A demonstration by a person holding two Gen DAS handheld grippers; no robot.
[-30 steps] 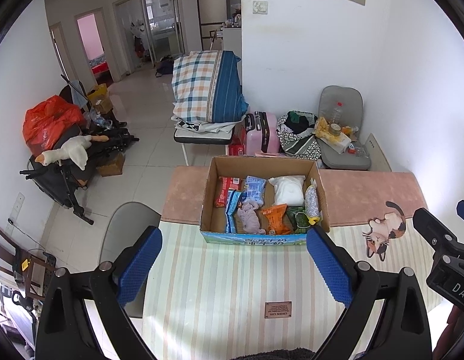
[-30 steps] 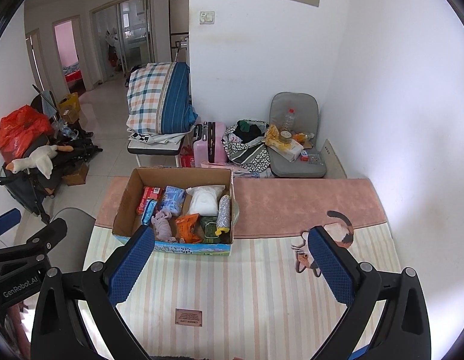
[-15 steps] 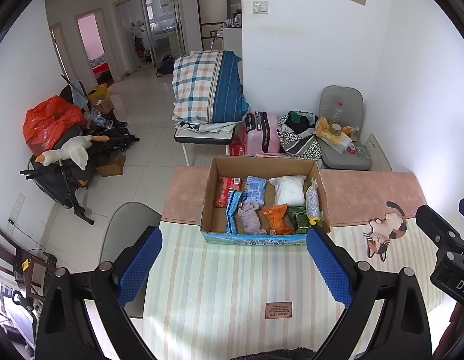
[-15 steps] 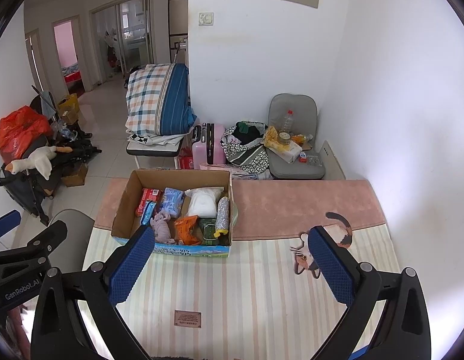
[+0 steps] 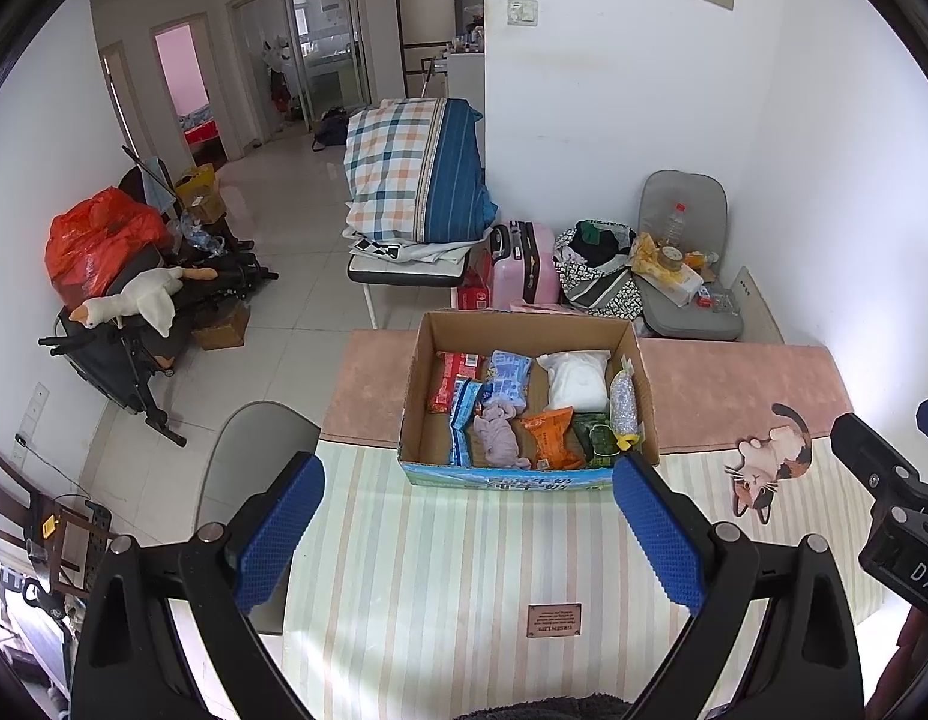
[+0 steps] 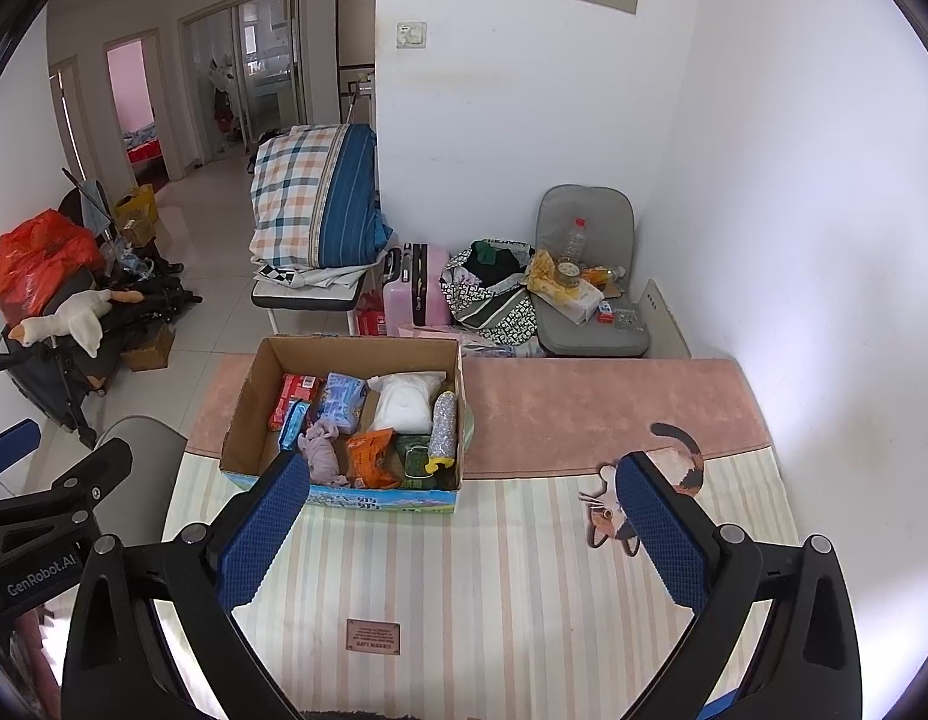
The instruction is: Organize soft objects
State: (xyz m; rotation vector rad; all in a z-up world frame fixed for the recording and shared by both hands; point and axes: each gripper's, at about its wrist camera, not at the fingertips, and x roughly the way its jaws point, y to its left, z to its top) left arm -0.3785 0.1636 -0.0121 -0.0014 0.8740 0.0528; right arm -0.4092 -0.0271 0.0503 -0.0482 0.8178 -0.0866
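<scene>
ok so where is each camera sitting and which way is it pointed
Left wrist: on the left claw, above the near end of the striped table, facing the cardboard box and the room behind; both blue fingers show wide apart, the right claw at the right edge.
Right wrist: on the right claw, further right, same heading; its open blue fingers show, the left claw at the left edge.
Shared: box, cat mat, plaid bedding.
</scene>
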